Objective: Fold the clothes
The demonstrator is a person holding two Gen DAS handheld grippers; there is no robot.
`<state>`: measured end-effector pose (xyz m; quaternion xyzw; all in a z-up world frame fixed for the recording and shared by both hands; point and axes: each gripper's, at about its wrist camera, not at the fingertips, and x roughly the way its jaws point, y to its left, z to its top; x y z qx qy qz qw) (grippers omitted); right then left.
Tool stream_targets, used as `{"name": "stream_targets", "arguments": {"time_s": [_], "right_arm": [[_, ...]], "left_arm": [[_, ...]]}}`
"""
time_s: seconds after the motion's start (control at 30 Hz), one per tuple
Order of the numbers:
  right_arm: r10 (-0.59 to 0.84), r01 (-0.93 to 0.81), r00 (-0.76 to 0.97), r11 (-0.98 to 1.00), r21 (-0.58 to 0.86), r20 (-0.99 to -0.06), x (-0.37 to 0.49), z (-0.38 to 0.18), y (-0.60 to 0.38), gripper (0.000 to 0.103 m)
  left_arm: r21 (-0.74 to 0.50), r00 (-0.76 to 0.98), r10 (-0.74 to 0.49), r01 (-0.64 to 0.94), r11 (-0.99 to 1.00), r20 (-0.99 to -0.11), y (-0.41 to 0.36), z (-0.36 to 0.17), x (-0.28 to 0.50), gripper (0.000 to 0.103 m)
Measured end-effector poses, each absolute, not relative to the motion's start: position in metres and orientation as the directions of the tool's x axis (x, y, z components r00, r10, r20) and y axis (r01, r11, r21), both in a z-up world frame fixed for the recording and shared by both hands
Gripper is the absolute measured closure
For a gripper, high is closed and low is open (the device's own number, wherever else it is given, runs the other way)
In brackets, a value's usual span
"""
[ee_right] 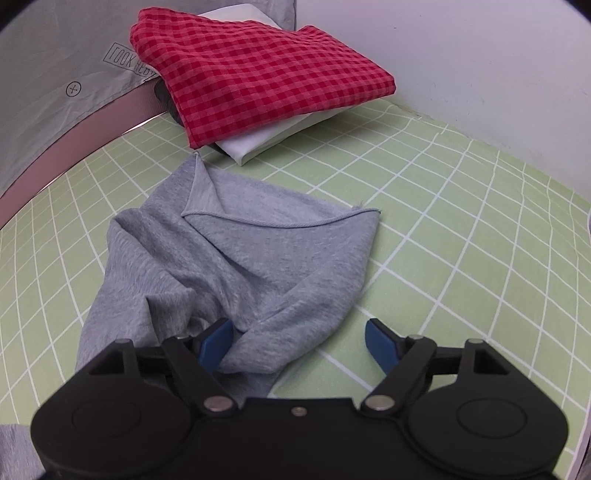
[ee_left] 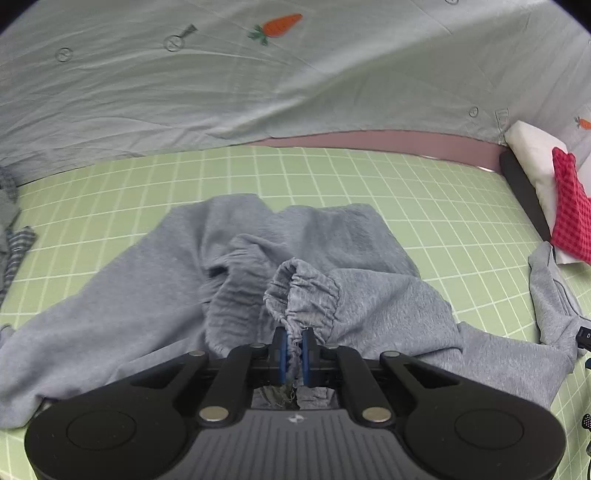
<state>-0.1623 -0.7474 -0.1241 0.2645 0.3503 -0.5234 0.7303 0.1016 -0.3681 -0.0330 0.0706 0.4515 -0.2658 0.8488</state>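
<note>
A grey sweat garment (ee_left: 147, 280) lies crumpled on the green checked sheet (ee_left: 406, 192). My left gripper (ee_left: 294, 349) is shut on its gathered elastic hem (ee_left: 303, 291), which bunches up just ahead of the blue pads. In the right wrist view another end of the grey garment (ee_right: 236, 251) lies flat with a folded-over corner. My right gripper (ee_right: 301, 347) is open just above the sheet; a fold of grey cloth lies between the jaws against the left pad (ee_right: 216, 343).
A folded red checked cloth (ee_right: 255, 74) rests on a folded white one (ee_right: 273, 136) near the wall. A pale quilt with a carrot print (ee_left: 280, 26) lies behind. Striped clothes (ee_left: 14, 243) sit at the left edge.
</note>
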Motion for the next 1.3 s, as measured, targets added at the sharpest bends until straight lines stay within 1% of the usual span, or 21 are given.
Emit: {"name": "stream_targets", "arguments": {"time_s": [0.07, 0.13, 0.27, 0.43, 0.47, 0.53, 0.57, 0.6, 0.67, 0.7, 0.73, 0.77, 0.87, 0.9, 0.93, 1.0, 1.07, 1.17, 1.23, 1.3], "right_arm": [[-0.568, 0.952, 0.202, 0.307, 0.022, -0.798, -0.163, -0.123, -0.745, 0.023], [-0.555, 0.950, 0.203, 0.312, 0.024, -0.806, -0.163, -0.122, -0.740, 0.023], [-0.534, 0.936, 0.223, 0.351, 0.026, -0.815, -0.169, -0.121, -0.725, 0.024], [-0.512, 0.921, 0.246, 0.387, 0.035, -0.823, -0.182, -0.120, -0.707, 0.024], [-0.505, 0.918, 0.251, 0.394, 0.038, -0.825, -0.184, -0.119, -0.703, 0.024], [-0.492, 0.910, 0.262, 0.412, 0.044, -0.830, -0.188, -0.119, -0.696, 0.024], [-0.486, 0.906, 0.268, 0.420, 0.046, -0.832, -0.190, -0.118, -0.692, 0.024], [-0.480, 0.903, 0.273, 0.428, 0.049, -0.833, -0.191, -0.117, -0.689, 0.024], [-0.473, 0.898, 0.284, 0.436, 0.059, -0.834, -0.195, -0.116, -0.682, 0.024], [-0.470, 0.897, 0.288, 0.437, 0.064, -0.834, -0.196, -0.115, -0.679, 0.024], [-0.466, 0.898, 0.292, 0.435, 0.071, -0.835, -0.197, -0.114, -0.678, 0.024], [-0.463, 0.899, 0.296, 0.430, 0.080, -0.835, -0.199, -0.113, -0.677, 0.024], [-0.447, 0.904, 0.313, 0.411, 0.118, -0.838, -0.201, -0.108, -0.675, 0.024], [-0.444, 0.904, 0.320, 0.407, 0.131, -0.837, -0.202, -0.106, -0.675, 0.024], [-0.441, 0.904, 0.328, 0.403, 0.142, -0.835, -0.202, -0.105, -0.674, 0.024], [-0.433, 0.903, 0.344, 0.395, 0.168, -0.833, -0.202, -0.102, -0.672, 0.024], [-0.414, 0.899, 0.370, 0.386, 0.208, -0.831, -0.202, -0.101, -0.672, 0.024], [-0.363, 0.870, 0.453, 0.377, 0.316, -0.815, -0.201, -0.100, -0.670, 0.024], [-0.327, 0.834, 0.524, 0.383, 0.397, -0.786, -0.198, -0.098, -0.668, 0.023], [-0.320, 0.832, 0.533, 0.368, 0.416, -0.783, -0.193, -0.098, -0.667, 0.019]], "left_arm": [[-0.136, 0.484, -0.386, 0.473, 0.870, -0.786, -0.340, -0.024, 0.087, 0.095], [-0.125, 0.523, -0.360, 0.431, 0.894, -0.773, -0.312, -0.020, 0.068, 0.095], [-0.037, 0.587, -0.224, 0.313, 0.949, -0.778, -0.249, -0.020, 0.037, 0.095], [0.015, 0.570, -0.023, 0.062, 0.998, -0.822, -0.166, -0.040, 0.029, 0.094], [0.007, 0.558, 0.003, 0.006, 1.000, -0.830, -0.151, -0.043, 0.028, 0.094], [-0.027, 0.551, 0.016, -0.070, 0.997, -0.835, -0.130, -0.042, 0.023, 0.092], [-0.051, 0.558, 0.006, -0.086, 0.995, -0.830, -0.124, -0.039, 0.019, 0.092], [-0.076, 0.565, -0.005, -0.102, 0.992, -0.825, -0.119, -0.037, 0.016, 0.087], [-0.119, 0.582, -0.020, -0.131, 0.984, -0.813, -0.114, -0.030, 0.008, 0.086], [-0.136, 0.585, -0.029, -0.140, 0.981, -0.811, -0.113, -0.028, 0.007, 0.079], [-0.160, 0.586, -0.040, -0.153, 0.975, -0.809, -0.112, -0.025, 0.007, 0.069], [-0.184, 0.587, -0.052, -0.166, 0.969, -0.808, -0.112, -0.023, 0.006, 0.065], [-0.239, 0.608, -0.075, -0.194, 0.951, -0.790, -0.114, -0.018, 0.007, 0.047], [-0.252, 0.615, -0.078, -0.202, 0.946, -0.785, -0.114, -0.017, 0.008, 0.035], [-0.264, 0.621, -0.080, -0.210, 0.941, -0.779, -0.115, -0.015, 0.009, 0.029], [-0.247, 0.612, -0.068, -0.212, 0.945, -0.788, -0.120, -0.018, 0.016, 0.028], [-0.234, 0.578, -0.082, -0.193, 0.953, -0.812, -0.125, -0.028, 0.026, 0.027], [-0.206, 0.544, -0.088, -0.161, 0.965, -0.834, -0.132, -0.043, 0.035, 0.023], [-0.192, 0.519, -0.089, -0.148, 0.970, -0.850, -0.136, -0.051, 0.040, 0.023], [-0.195, 0.513, -0.095, -0.146, 0.970, -0.853, -0.138, -0.056, 0.043, 0.023]]}}
